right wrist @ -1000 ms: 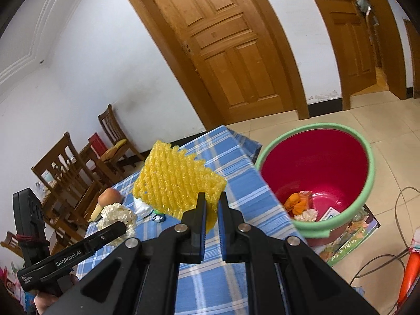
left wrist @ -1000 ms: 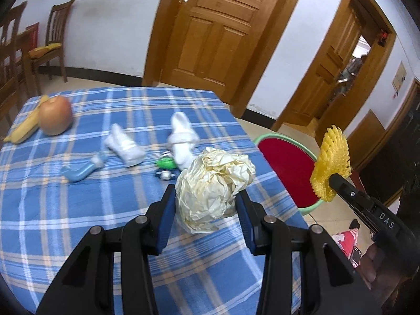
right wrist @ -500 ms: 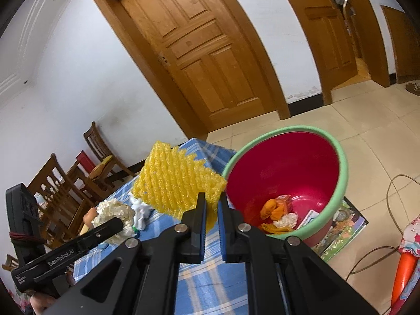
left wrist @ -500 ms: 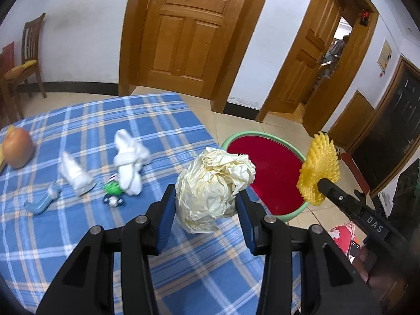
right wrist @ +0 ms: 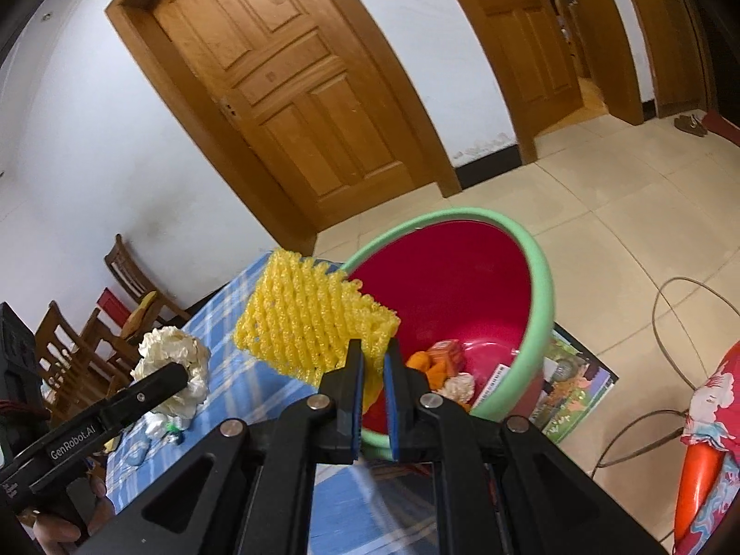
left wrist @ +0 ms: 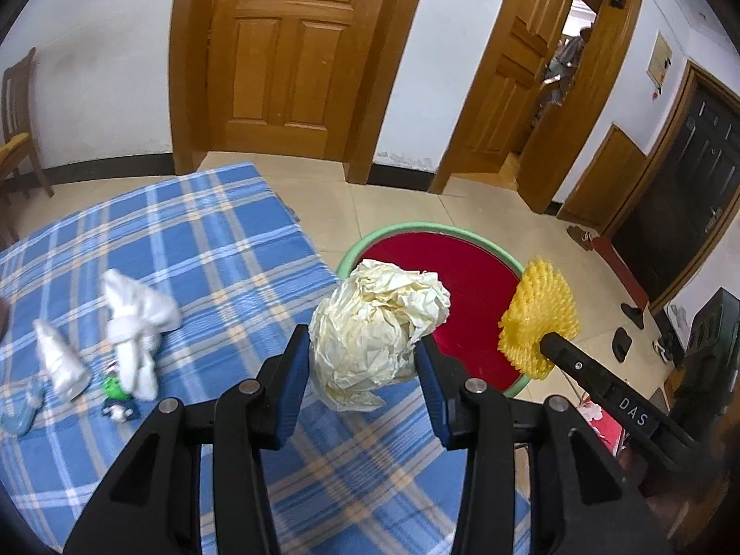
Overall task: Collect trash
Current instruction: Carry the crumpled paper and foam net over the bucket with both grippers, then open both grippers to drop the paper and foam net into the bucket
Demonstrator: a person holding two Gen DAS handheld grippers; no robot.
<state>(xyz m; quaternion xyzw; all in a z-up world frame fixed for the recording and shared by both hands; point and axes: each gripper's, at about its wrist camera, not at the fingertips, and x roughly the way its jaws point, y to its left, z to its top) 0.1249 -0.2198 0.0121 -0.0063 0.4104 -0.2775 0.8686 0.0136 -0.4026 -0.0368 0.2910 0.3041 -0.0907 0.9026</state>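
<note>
**Two grippers, each carrying a piece of trash at the bin**

Two loads are held up at once. The left gripper (left wrist: 363, 370) has its jaws part-way apart, pressed on either side of a crumpled cream paper ball (left wrist: 377, 330), which sits above the edge of the blue plaid tablecloth (left wrist: 194, 249). The right gripper (right wrist: 373, 372) has its jaws almost together — pinching one corner of a yellow foam net (right wrist: 314, 321) that stands up from the fingertips toward 11 o'clock.

From the right wrist view, the red bin with a green rim (right wrist: 539, 277) lies at about 1 o'clock from the fingertips, on the tiled floor just beside the table; orange peel (right wrist: 425, 363) and other scraps lie in its bottom.

On the cloth, at 9 o'clock from the paper ball, lie knotted white tissues (left wrist: 134, 328), a small green item (left wrist: 112, 386) and, further left, another white twist (left wrist: 60, 360).
</note>
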